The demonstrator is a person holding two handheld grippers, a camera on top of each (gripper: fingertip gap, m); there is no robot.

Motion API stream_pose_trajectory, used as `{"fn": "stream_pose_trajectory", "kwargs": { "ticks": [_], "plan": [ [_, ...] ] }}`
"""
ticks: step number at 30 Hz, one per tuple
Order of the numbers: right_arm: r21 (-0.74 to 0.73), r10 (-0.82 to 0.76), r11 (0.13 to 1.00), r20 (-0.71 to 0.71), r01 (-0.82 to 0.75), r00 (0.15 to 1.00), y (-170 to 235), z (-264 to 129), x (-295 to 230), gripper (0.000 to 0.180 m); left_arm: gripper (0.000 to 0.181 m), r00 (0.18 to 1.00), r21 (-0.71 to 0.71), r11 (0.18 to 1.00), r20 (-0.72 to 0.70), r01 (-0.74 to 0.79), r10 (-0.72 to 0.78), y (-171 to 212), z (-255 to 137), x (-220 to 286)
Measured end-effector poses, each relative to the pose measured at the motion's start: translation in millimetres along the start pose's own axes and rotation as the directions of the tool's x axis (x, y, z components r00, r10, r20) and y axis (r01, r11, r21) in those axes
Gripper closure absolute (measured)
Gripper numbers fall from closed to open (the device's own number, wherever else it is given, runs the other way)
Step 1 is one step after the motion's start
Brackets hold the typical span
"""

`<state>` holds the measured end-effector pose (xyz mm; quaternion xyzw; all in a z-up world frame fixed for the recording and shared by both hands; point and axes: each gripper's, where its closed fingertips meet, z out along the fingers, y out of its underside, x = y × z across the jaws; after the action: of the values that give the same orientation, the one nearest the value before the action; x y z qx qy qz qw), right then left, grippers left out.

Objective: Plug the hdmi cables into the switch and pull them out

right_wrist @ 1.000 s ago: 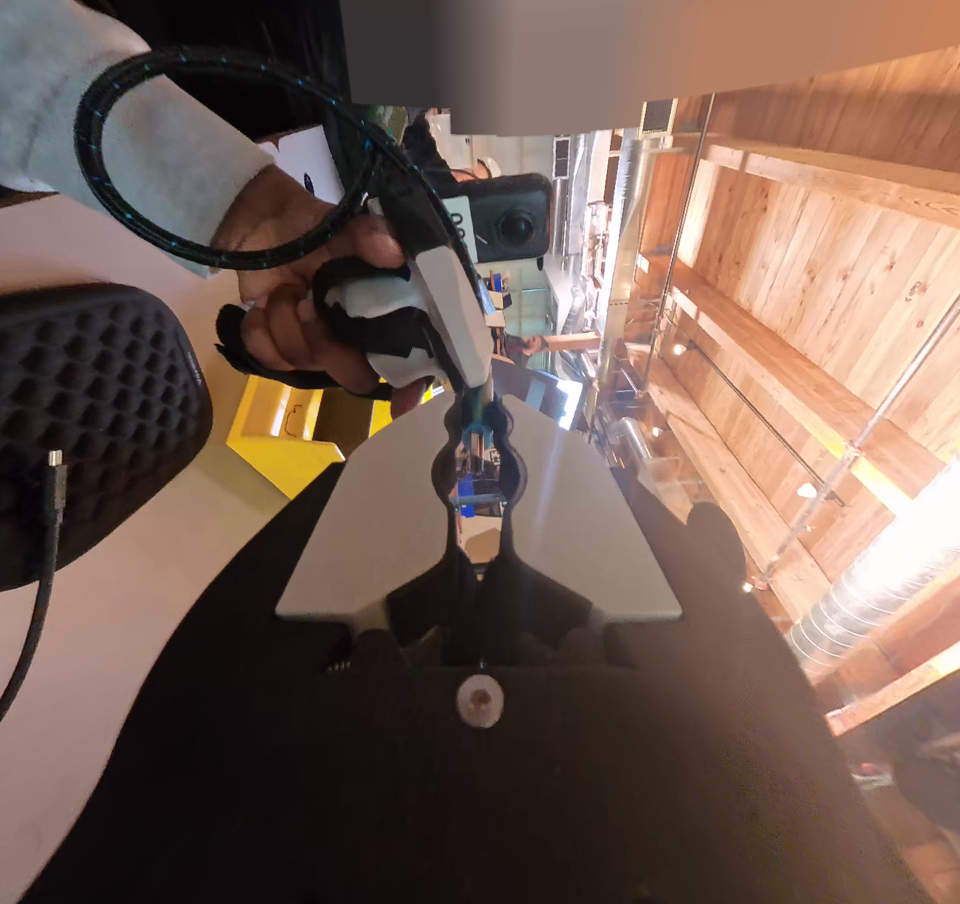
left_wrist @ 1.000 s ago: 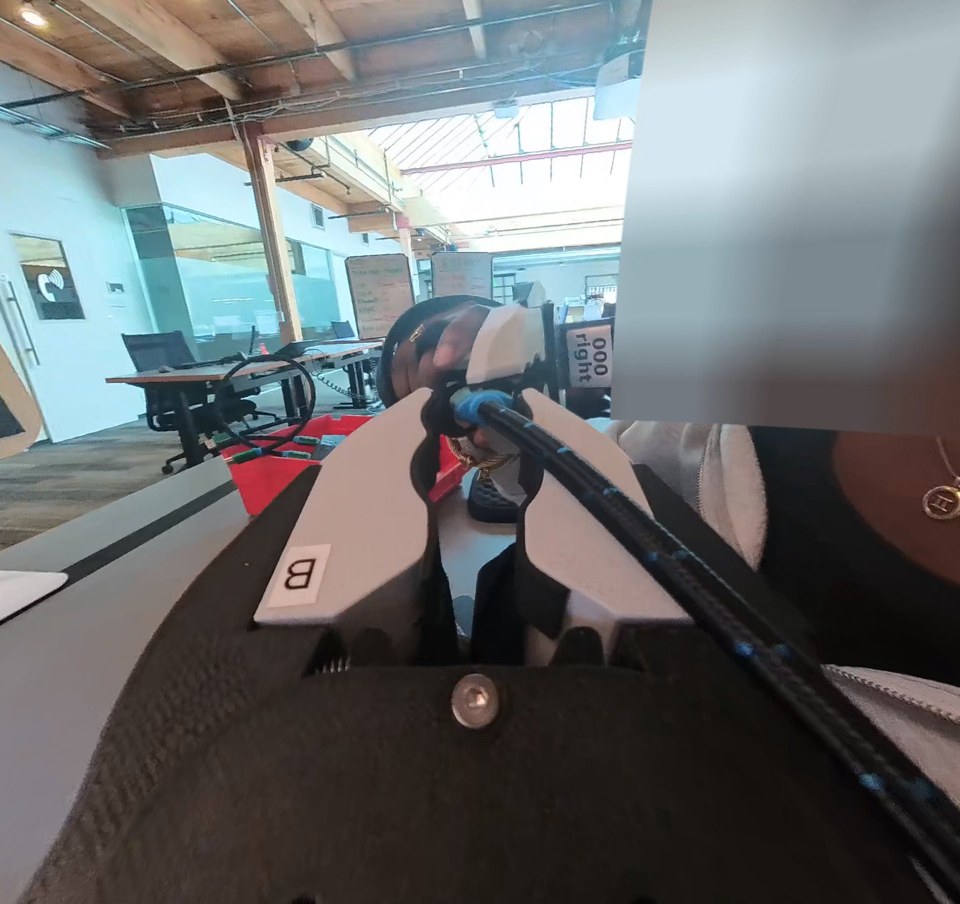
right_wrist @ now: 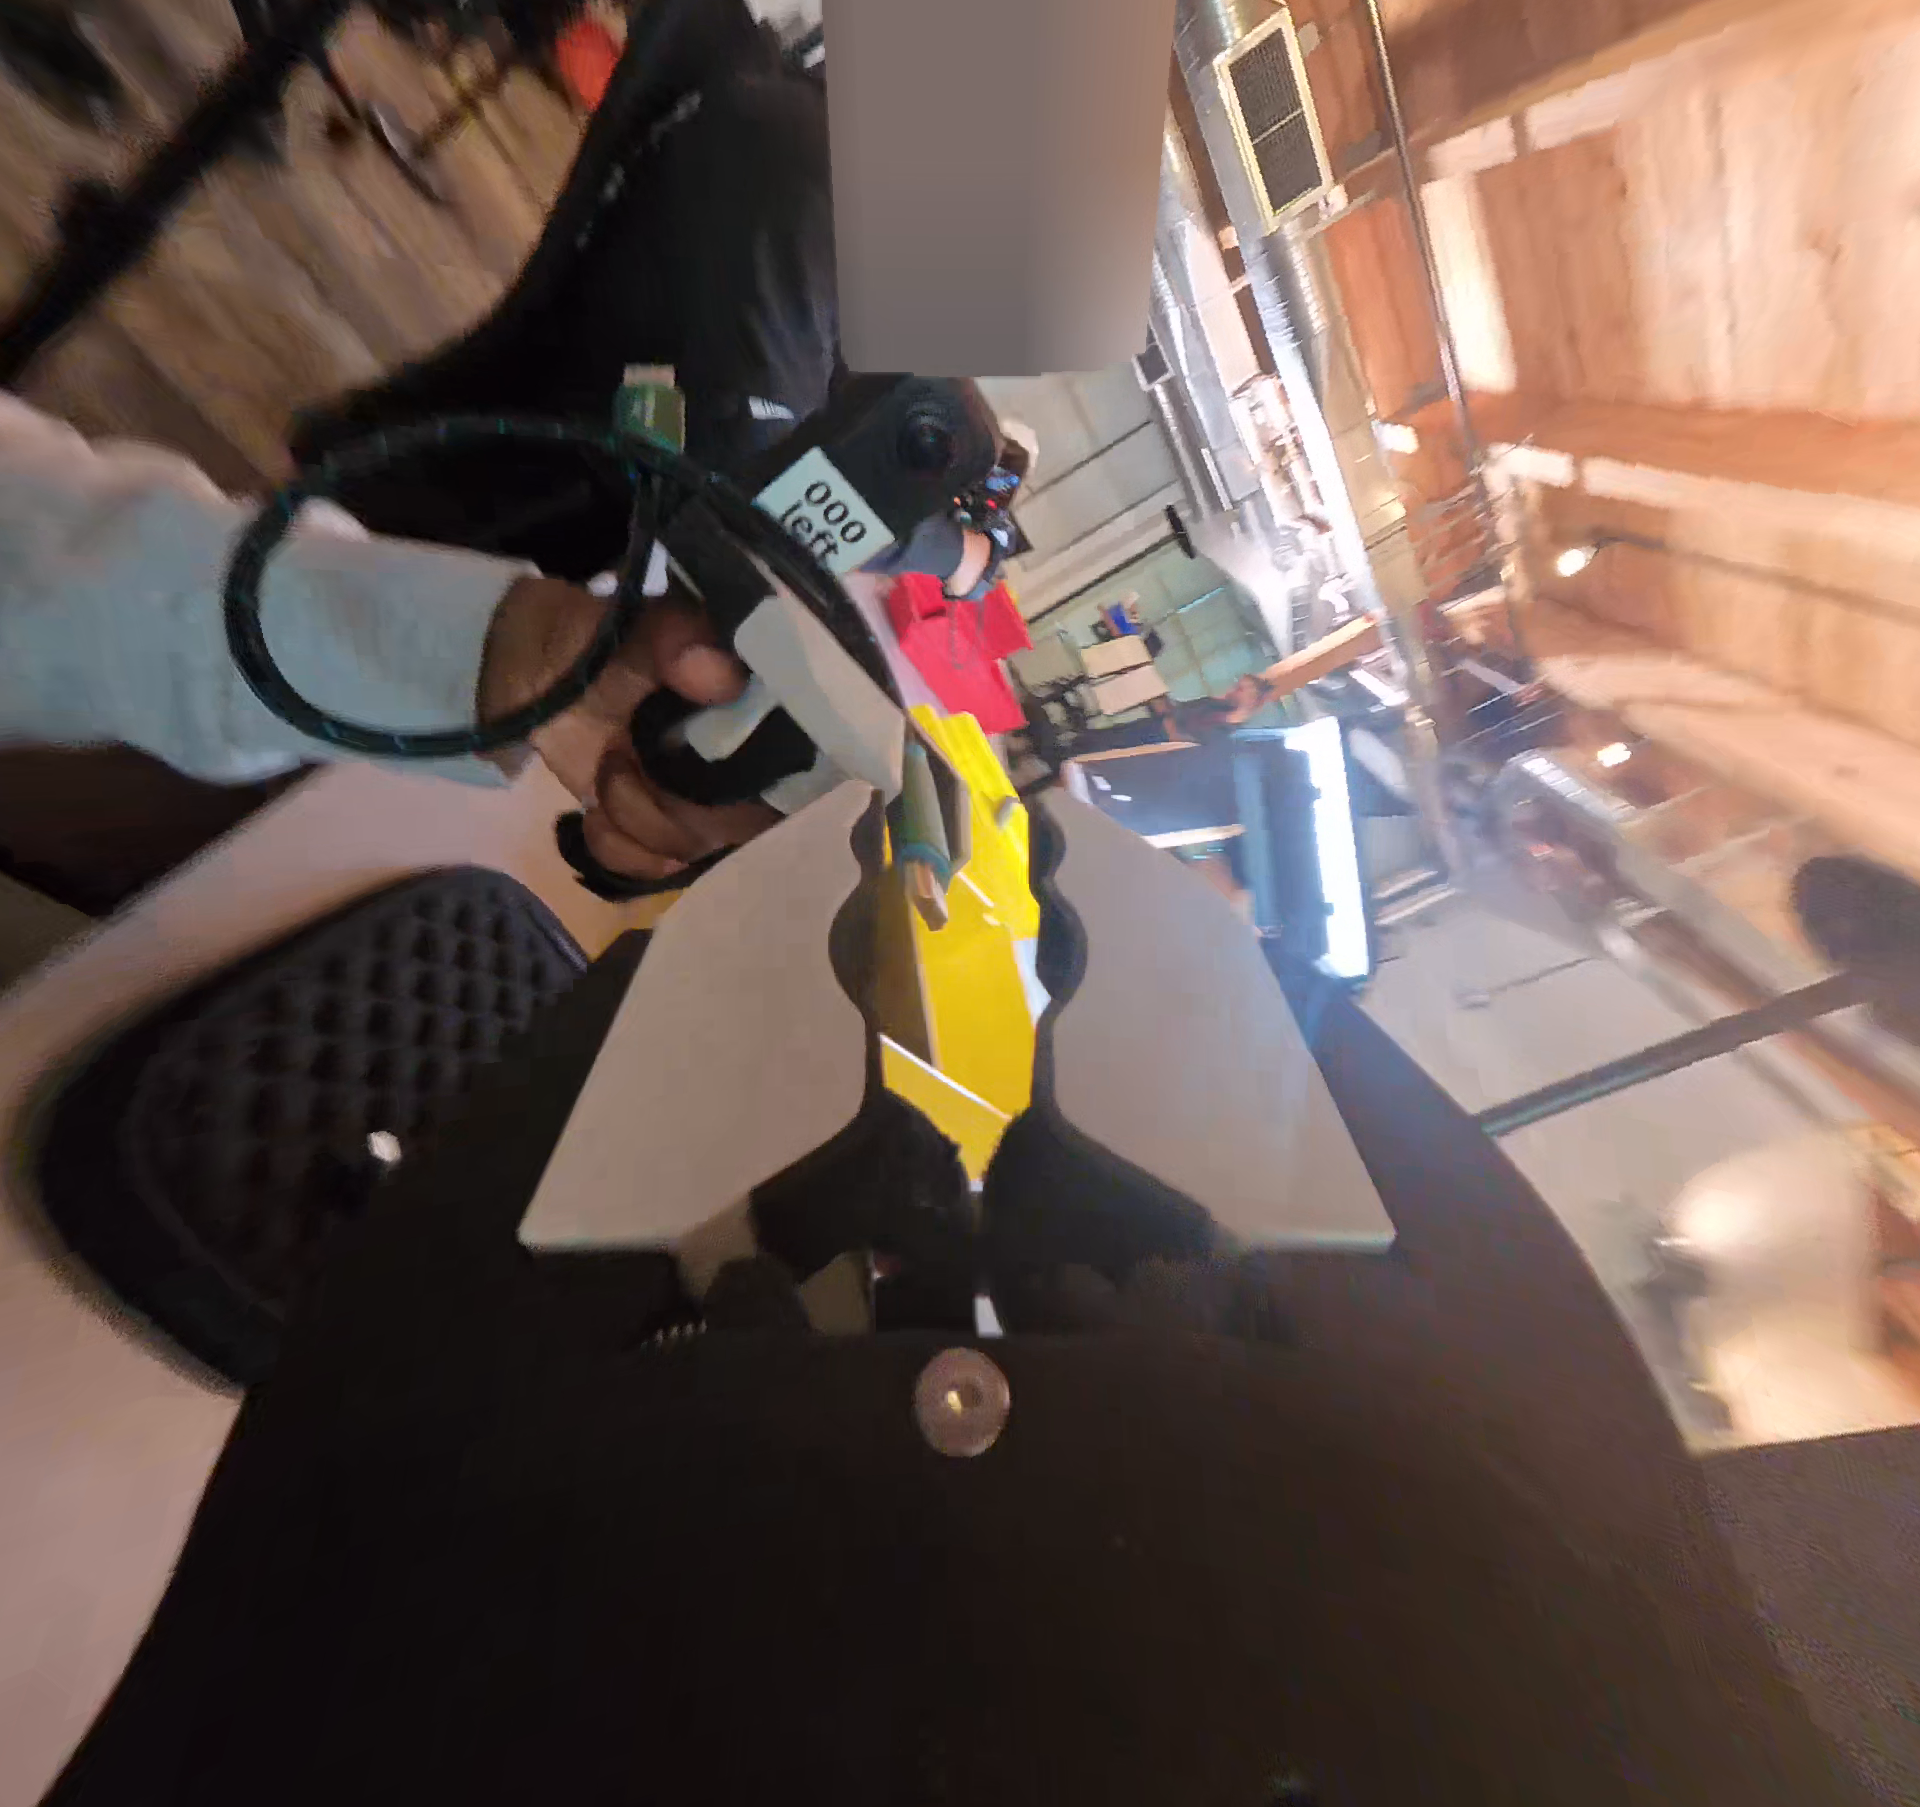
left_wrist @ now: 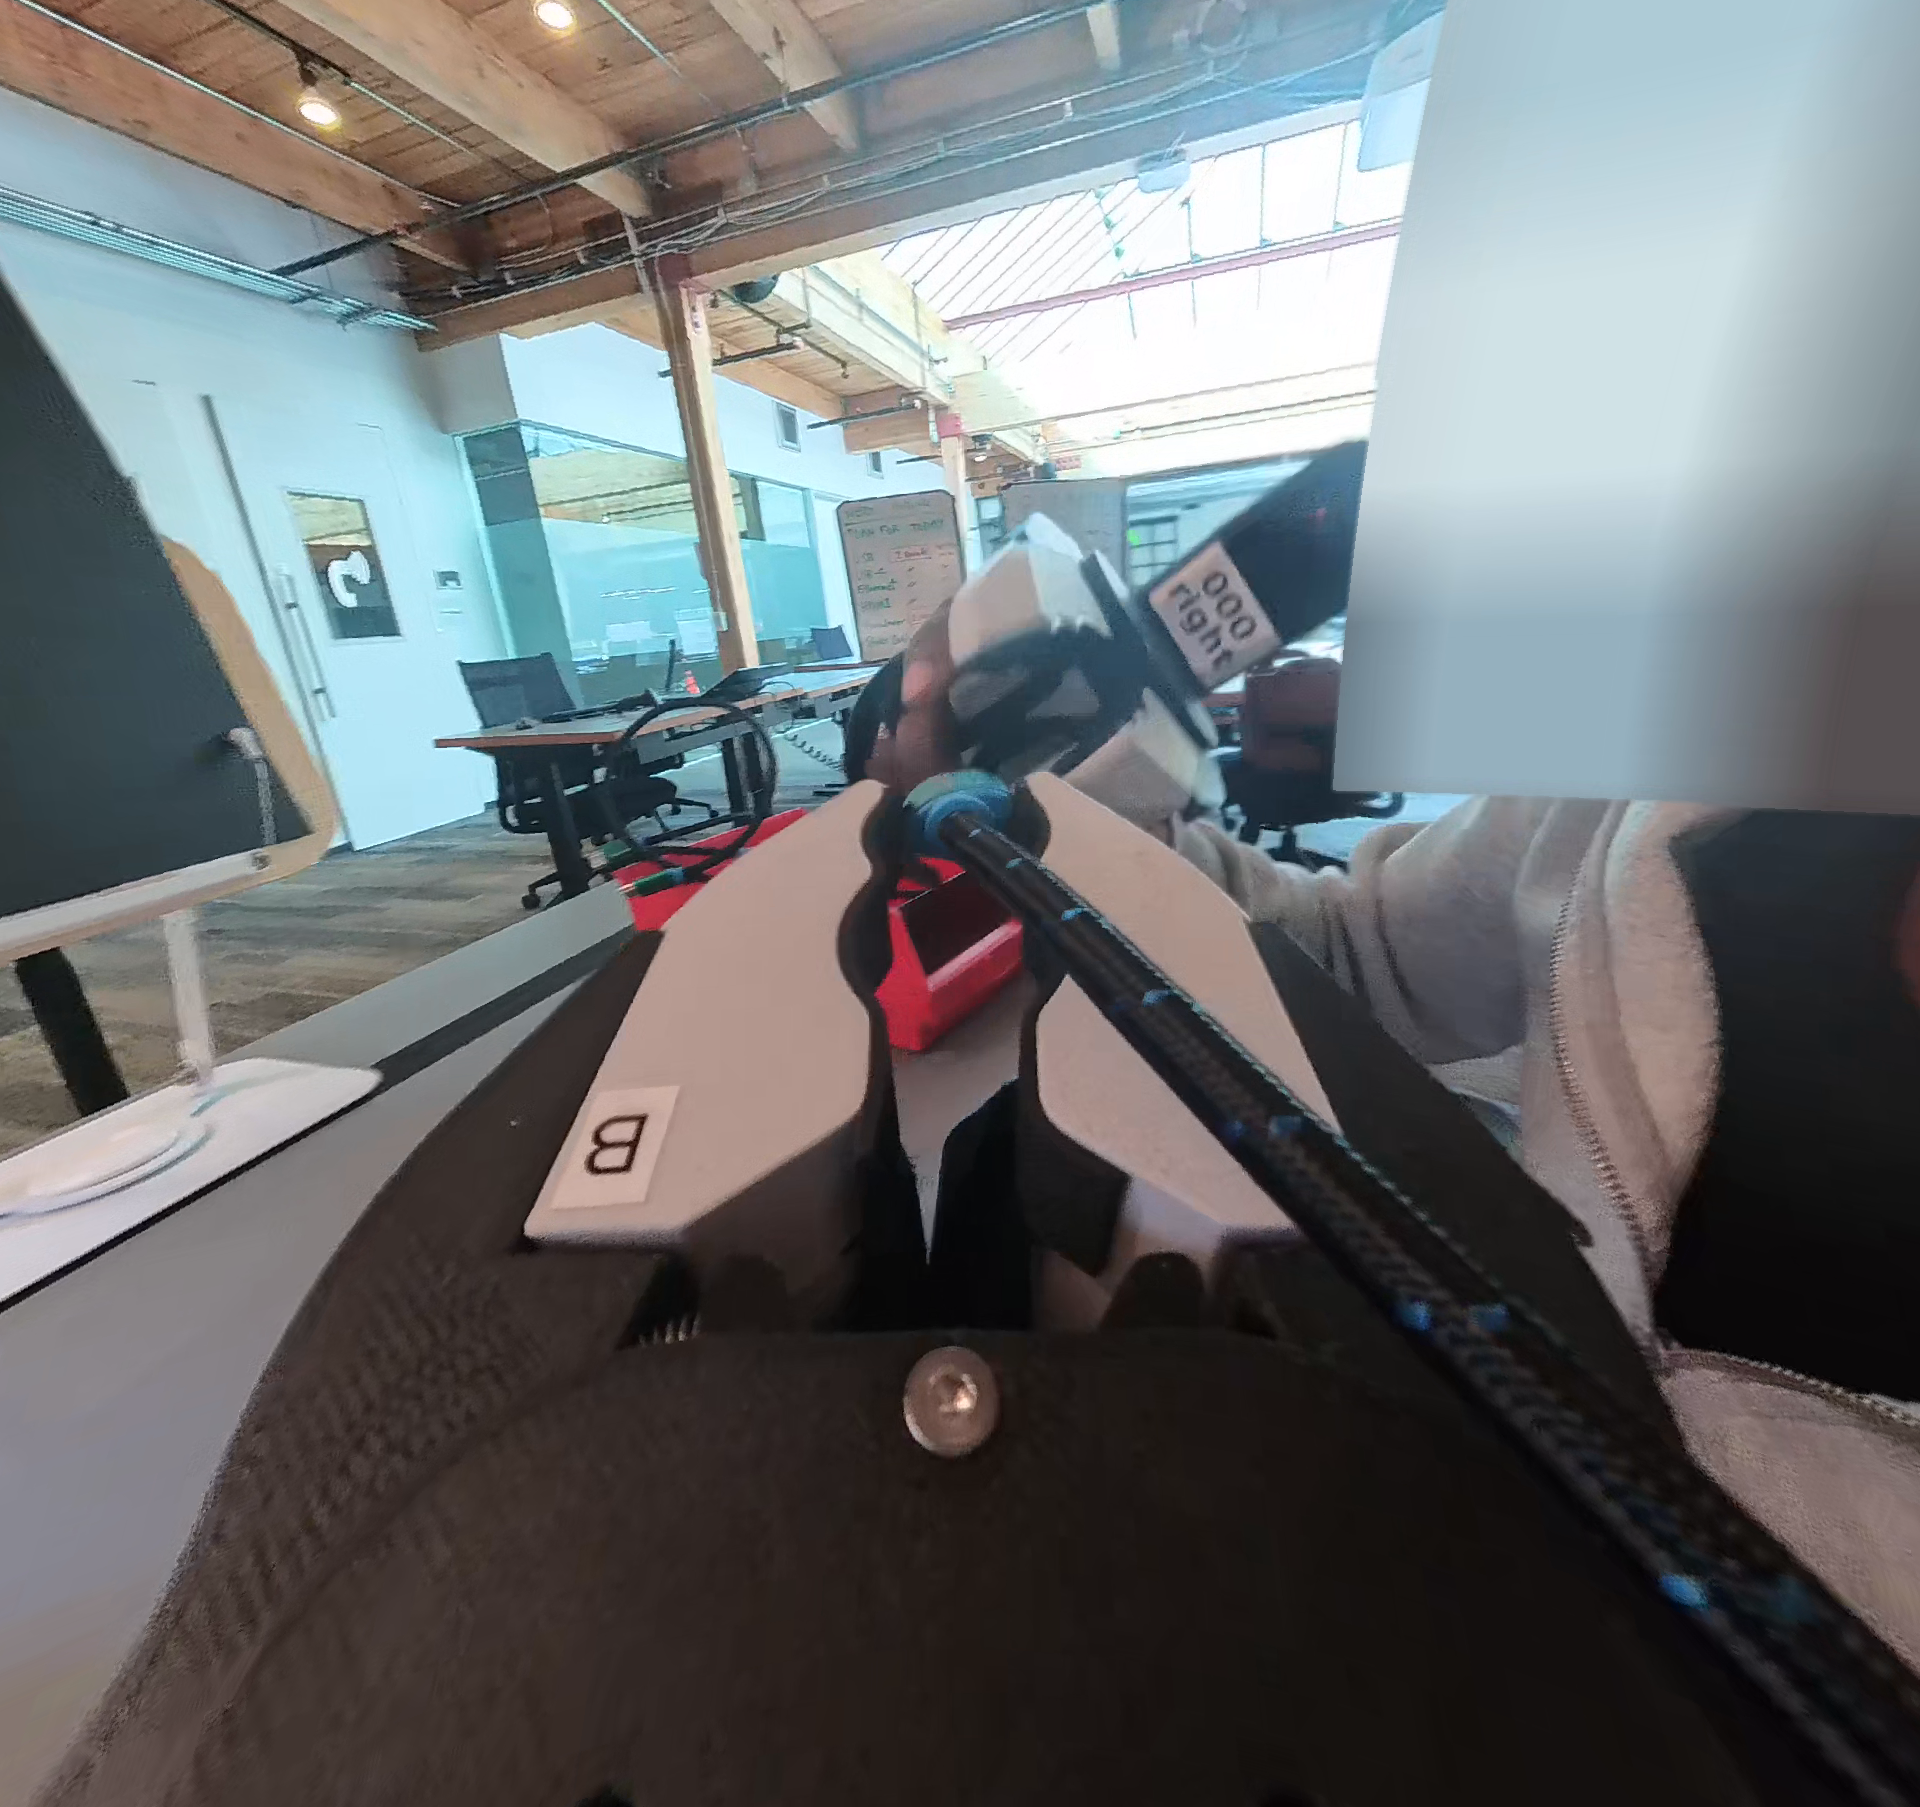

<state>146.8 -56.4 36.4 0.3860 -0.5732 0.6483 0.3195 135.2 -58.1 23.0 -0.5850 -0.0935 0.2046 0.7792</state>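
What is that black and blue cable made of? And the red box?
The HDMI cable looks wrapped in woven fabric braid, matte: a criss-cross weave with blue flecks shows. The red bin looks like hard, smooth plastic, going by its even colour and thin, stiff walls.

The counter (left_wrist: 187, 1342) has a grey top with a darker strip along its far edge. On it, at the left of the left wrist view, stands a monitor (left_wrist: 94, 677) on a white base (left_wrist: 156, 1123). Farther along lies a red bin (left_wrist: 951, 957), open at the top. In the right wrist view, which is blurred and turned, the counter (right_wrist: 104, 1508) looks pale. A black dimpled case (right_wrist: 301, 1082) lies on it, and a yellow bin (right_wrist: 977, 988) sits beyond, with a red one behind it.
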Motion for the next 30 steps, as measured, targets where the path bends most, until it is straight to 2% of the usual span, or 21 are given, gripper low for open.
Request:
{"fn": "stream_pose_trajectory", "kwargs": {
  "ticks": [2,4,6,8,13,15,19,22,26,28,30],
  "plan": [
    [0.032,0.172,0.984,0.026,-0.173,0.985,0,-6,9,0.145,0.161,0.999,-0.026,0.999,0.046,-0.022,0.023,3,-5,-9],
    [0.011,0.357,0.934,0.033,-0.358,0.933,8,-15,18,0.133,0.161,0.996,-0.046,0.998,0.075,-0.033,0.036,5,-9,-14],
    [-0.091,0.538,0.842,0.042,-0.533,0.842,26,-27,15,0.113,0.161,0.993,-0.066,0.996,0.104,-0.053,0.059,7,-11,-18],
    [-0.271,0.676,0.714,0.028,-0.646,0.736,51,-44,-6,0.099,0.161,0.989,-0.093,0.993,0.115,-0.079,0.089,10,-11,-19],
    [-0.668,0.832,0.366,-0.077,-0.648,0.55,100,-108,-96,0.091,0.161,0.993,-0.093,0.992,0.074,-0.081,0.088,12,-5,-12],
    [-0.752,0.857,0.279,-0.086,-0.598,0.509,107,-130,-127,0.089,0.161,0.993,-0.109,0.99,0.068,-0.093,0.101,15,-3,-11],
    [-0.789,0.872,0.349,0.076,-0.506,0.484,103,-144,-151,0.092,0.161,0.997,-0.081,0.994,-0.003,-0.08,0.08,13,0,0],
    [-0.838,0.846,0.412,0.207,-0.358,0.491,116,-143,-154,0.093,0.161,0.996,-0.078,0.993,-0.032,-0.086,0.084,14,1,6],
    [-0.888,0.833,0.435,0.334,-0.149,0.441,145,-142,-168,0.091,0.161,0.994,-0.077,0.992,-0.057,-0.102,0.098,14,1,10],
    [-0.895,0.825,0.442,0.377,-0.064,0.422,157,-142,-178,0.098,0.161,0.994,-0.073,0.993,-0.065,-0.098,0.093,14,0,10],
    [-0.886,0.796,0.464,0.418,0.0,0.438,166,-141,-185,0.105,0.161,0.994,-0.072,0.993,-0.065,-0.097,0.092,15,-1,8]
  ]
}}
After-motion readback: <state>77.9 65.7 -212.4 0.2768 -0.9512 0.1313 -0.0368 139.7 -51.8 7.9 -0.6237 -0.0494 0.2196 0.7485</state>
